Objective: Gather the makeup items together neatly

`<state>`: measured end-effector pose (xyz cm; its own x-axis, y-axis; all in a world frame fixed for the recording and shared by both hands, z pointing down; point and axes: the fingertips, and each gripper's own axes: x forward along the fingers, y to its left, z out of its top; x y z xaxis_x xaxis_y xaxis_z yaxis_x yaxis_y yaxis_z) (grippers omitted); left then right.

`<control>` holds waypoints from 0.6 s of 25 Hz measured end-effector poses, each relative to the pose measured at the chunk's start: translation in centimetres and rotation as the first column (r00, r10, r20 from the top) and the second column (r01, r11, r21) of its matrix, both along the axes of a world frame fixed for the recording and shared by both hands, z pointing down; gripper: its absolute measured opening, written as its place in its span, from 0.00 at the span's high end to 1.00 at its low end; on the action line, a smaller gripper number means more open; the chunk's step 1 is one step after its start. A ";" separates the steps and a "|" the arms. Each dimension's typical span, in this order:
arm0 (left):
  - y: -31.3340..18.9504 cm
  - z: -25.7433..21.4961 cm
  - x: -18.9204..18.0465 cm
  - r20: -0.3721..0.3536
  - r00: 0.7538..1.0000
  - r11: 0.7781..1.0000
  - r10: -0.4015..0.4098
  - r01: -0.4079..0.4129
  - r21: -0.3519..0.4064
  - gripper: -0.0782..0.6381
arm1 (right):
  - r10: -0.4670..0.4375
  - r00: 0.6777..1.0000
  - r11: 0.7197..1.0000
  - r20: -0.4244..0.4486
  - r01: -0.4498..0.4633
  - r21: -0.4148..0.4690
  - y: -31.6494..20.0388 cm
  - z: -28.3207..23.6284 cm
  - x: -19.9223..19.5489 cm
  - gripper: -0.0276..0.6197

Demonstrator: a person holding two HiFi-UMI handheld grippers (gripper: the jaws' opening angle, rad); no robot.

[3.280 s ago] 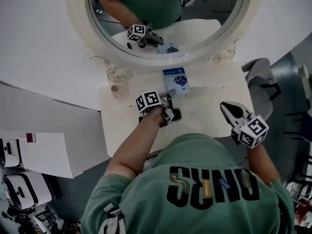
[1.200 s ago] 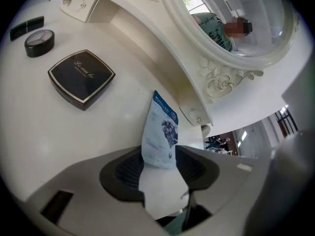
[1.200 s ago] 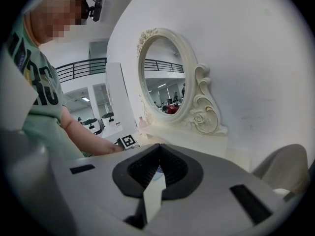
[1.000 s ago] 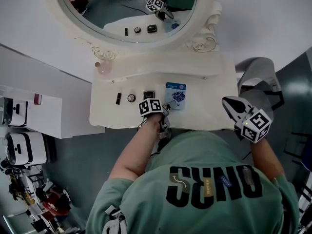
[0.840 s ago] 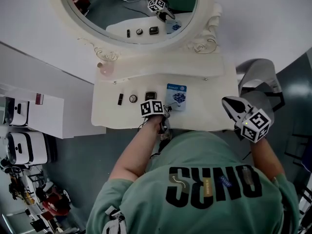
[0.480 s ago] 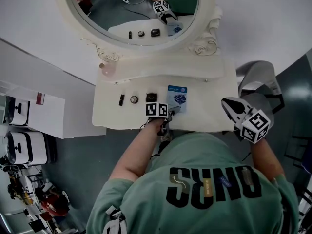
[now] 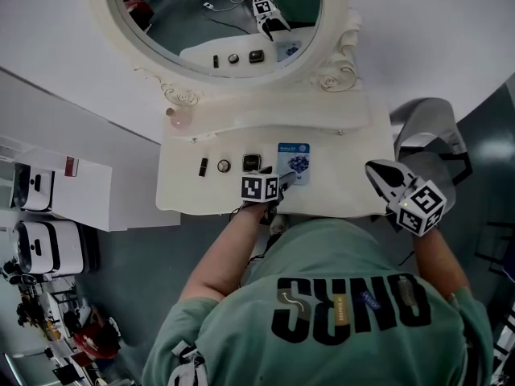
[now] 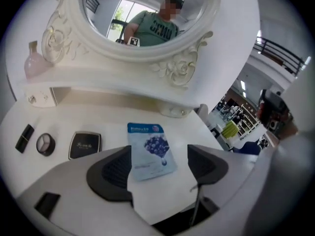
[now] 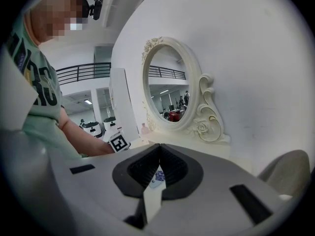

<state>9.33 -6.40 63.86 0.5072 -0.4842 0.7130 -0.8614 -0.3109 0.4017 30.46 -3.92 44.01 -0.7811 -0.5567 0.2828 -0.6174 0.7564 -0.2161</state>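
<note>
Left gripper view looks past the left gripper (image 8: 160, 173), whose jaws have just been opening wide with nothing between them, onto one blue-printed sheet-mask sachet (image 8: 150, 149) lying flat on the white dressing table (image 8: 98, 113). Lifting straight clear should keep the pads from skewing the sachet. Left of the sachet lie one black square compact (image 8: 84, 145), one small round compact (image 8: 45, 143) and one black tube (image 8: 24, 137): four items in a row. The right gripper (image 9: 158, 173), well to the right of the sachet, is pinched closed and empty.

Four makeup items lie flat in a row on the white tabletop (image 7: 346, 175): a blue sachet (image 7: 293, 158) printed with blueberries; just left of it a square black compact (image 7: 252, 162), shut; then a small round pot (image 7: 224, 166); a short black tube (image 7: 203, 167) farthest left of the sachet.
</note>
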 end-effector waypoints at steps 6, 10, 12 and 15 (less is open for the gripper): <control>-0.4 -8.2 -1.6 -0.085 0.996 0.965 0.024 0.000 0.263 0.40 | 0.013 0.999 1.000 0.049 -0.013 0.001 -0.3 0.0 -0.1 0.97; -0.6 -13.0 -4.6 -0.135 0.991 0.918 0.002 0.052 0.393 0.53 | 0.013 0.998 1.000 0.062 -0.014 0.013 -0.6 -0.1 -1.5 0.97; -0.9 -15.2 -6.7 -0.170 0.985 0.890 -0.020 0.096 0.447 0.61 | 0.013 0.998 1.000 0.059 -0.014 0.022 -0.8 -0.2 -2.5 0.97; -1.3 -17.9 -10.3 -0.185 0.982 0.840 -0.031 0.126 0.528 0.72 | 0.030 0.998 0.999 0.051 -0.032 0.038 -1.3 -0.7 -4.5 0.97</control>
<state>-0.99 -7.74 45.94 0.5361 -0.8088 0.2419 -0.8296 -0.4516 0.3285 25.93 -5.19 43.33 -0.7756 -0.5911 0.2213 -0.6302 0.7452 -0.2180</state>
